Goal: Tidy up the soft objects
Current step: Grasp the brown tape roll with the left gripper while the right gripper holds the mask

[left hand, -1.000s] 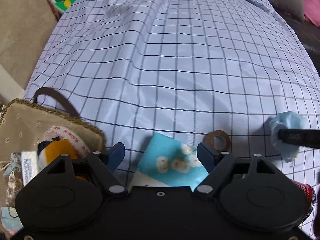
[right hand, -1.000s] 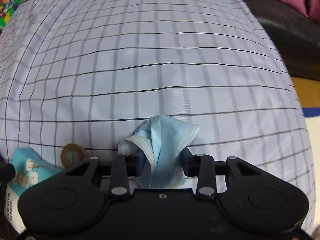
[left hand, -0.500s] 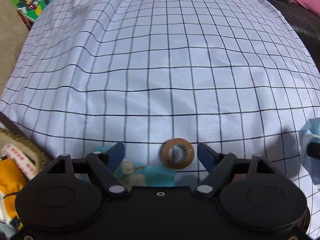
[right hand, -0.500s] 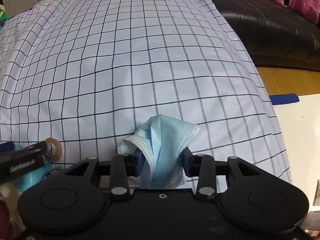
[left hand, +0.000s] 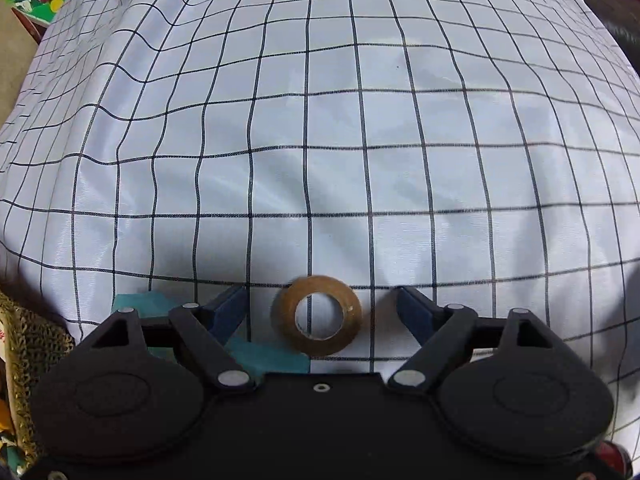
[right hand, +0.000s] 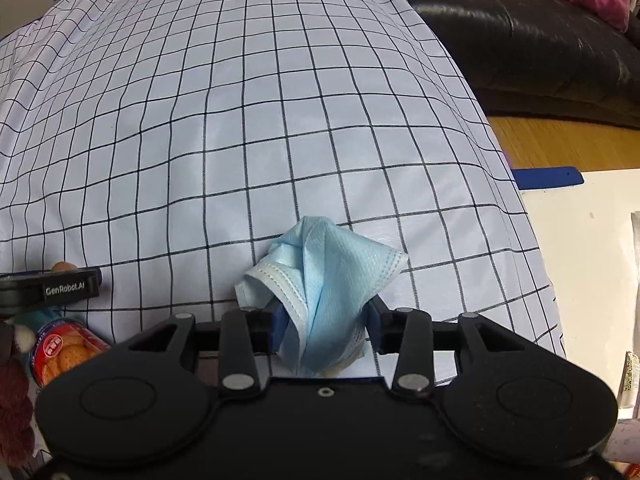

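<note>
My right gripper point(right hand: 326, 320) is shut on a crumpled light-blue face mask point(right hand: 320, 276) and holds it over the checked cloth point(right hand: 280, 120). My left gripper point(left hand: 320, 308) is open, its fingers on either side of a brown tape roll point(left hand: 318, 315) that lies flat on the cloth point(left hand: 320, 140). A teal packet point(left hand: 256, 354) lies partly hidden under the left finger. The left gripper's finger also shows at the left edge of the right wrist view point(right hand: 52, 286).
A woven beige bag point(left hand: 24, 344) sits at the left edge. A red biscuit tin point(right hand: 66, 350) and a brown plush point(right hand: 14, 412) lie at lower left. A black sofa point(right hand: 540, 40) stands to the right, a white surface point(right hand: 580, 260) beside the cloth.
My left gripper moved right and forward, from over the teal packet to around the tape roll. My right gripper kept hold of the mask and shifted right, toward the cloth's right edge.
</note>
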A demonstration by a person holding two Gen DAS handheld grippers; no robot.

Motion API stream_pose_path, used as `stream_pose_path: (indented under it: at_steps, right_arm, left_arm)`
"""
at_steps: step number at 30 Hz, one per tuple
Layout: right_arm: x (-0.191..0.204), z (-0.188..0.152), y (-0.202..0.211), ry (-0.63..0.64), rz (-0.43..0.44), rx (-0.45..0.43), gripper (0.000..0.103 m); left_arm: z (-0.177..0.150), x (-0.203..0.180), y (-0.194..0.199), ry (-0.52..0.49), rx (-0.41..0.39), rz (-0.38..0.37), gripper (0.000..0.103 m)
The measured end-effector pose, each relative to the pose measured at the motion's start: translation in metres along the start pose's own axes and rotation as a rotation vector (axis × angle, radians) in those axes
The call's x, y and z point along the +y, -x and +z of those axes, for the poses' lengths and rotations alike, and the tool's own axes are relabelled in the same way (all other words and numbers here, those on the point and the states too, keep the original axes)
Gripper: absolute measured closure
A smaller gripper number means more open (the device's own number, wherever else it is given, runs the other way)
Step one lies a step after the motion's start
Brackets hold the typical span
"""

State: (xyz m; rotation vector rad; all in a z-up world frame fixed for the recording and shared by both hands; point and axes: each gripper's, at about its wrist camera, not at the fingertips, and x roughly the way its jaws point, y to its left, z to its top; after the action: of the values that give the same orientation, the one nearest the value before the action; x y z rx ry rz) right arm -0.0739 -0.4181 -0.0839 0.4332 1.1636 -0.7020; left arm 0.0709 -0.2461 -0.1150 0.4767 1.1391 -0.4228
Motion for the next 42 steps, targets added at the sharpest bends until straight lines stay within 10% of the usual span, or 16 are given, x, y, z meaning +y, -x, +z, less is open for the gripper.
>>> stream_pose_path:
  at_steps: [9, 26, 42]
  right_arm:
    - [-0.013, 0.001, 0.013, -0.050, 0.030, -0.027, 0.038]
    - [-0.030, 0.011, 0.016, -0.181, 0.143, -0.065, 0.006]
    - [0.037, -0.005, -0.007, 0.130, -0.011, -0.066, 0.006]
  left_arm:
    - [-0.001, 0.001, 0.003, 0.014, -0.007, -0.085, 0.060]
    - [0.001, 0.018, 0.045, 0.046, -0.074, -0.135, 0.061]
    - [-0.013, 0.037, 0.083, 0.061, -0.107, -0.130, 0.061]
